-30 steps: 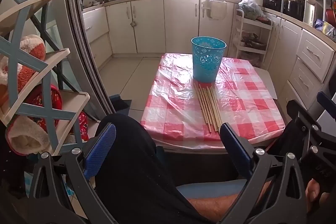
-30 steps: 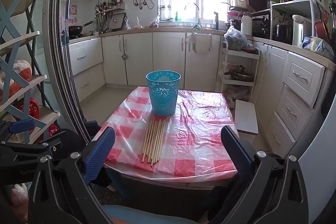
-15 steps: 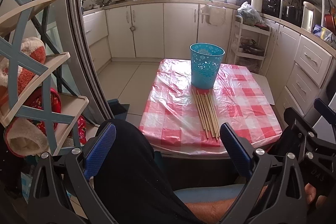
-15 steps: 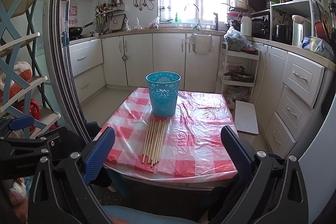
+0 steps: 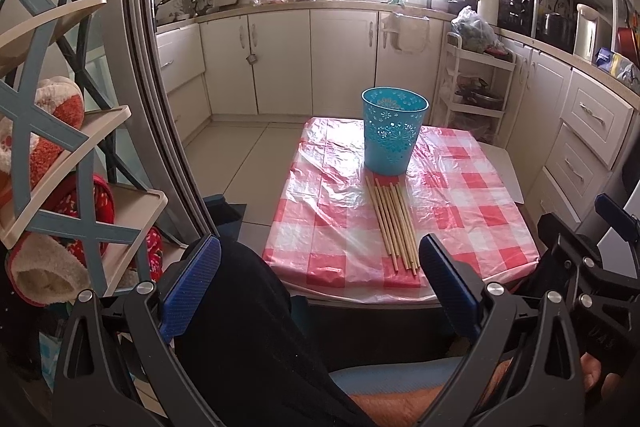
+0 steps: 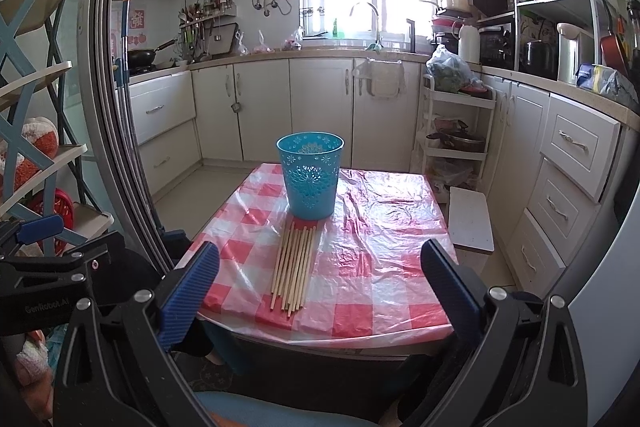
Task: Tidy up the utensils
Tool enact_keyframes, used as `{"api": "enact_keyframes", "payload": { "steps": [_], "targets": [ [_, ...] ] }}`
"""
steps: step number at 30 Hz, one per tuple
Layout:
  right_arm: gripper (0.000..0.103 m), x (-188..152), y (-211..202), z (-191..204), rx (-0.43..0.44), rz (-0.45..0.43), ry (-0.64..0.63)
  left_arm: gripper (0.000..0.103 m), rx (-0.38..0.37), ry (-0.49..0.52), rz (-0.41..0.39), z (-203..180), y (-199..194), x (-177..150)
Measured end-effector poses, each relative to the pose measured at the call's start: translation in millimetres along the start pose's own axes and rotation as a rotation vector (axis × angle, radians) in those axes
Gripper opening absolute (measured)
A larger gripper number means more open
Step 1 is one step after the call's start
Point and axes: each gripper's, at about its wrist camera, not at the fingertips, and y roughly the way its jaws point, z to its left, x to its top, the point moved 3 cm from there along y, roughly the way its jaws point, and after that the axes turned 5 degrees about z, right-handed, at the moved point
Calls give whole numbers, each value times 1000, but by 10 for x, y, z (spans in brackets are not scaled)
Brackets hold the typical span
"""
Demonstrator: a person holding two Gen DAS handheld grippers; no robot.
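Observation:
Several wooden chopsticks (image 5: pixel 394 223) (image 6: pixel 294 265) lie side by side on a small table with a red-and-white checked cover (image 5: pixel 472 211) (image 6: pixel 384 239). Just behind them stands an upright blue perforated basket (image 5: pixel 394 129) (image 6: pixel 311 174). My left gripper (image 5: pixel 320 279) is open, held low in front of the table's near edge, above a person's dark-clothed knee. Open too, my right gripper (image 6: pixel 320 283) hangs before the near edge with nothing between its blue-padded fingers. Each gripper appears at the side of the other's view.
A shelf rack with slippers (image 5: pixel 60 195) stands at the left by a door frame (image 5: pixel 160 107). White cabinets (image 6: pixel 320 107) line the back wall and the right side. A white trolley (image 6: pixel 452 131) and a white stool (image 6: pixel 470 219) stand right of the table.
The left wrist view has tilted up slightly, so the table sits a little lower in it. The right gripper has stayed still. Both grippers remain open.

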Motion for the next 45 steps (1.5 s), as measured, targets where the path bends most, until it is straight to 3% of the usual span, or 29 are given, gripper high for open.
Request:
{"api": "enact_keyframes", "payload": {
  "steps": [36, 45],
  "targets": [
    [97, 52, 176, -87, 15, 27, 32, 95, -27, 2, 36, -76, 268, 61],
    [97, 80, 654, -180, 29, 77, 40, 95, -45, -28, 80, -38, 705, 175]
  ]
}}
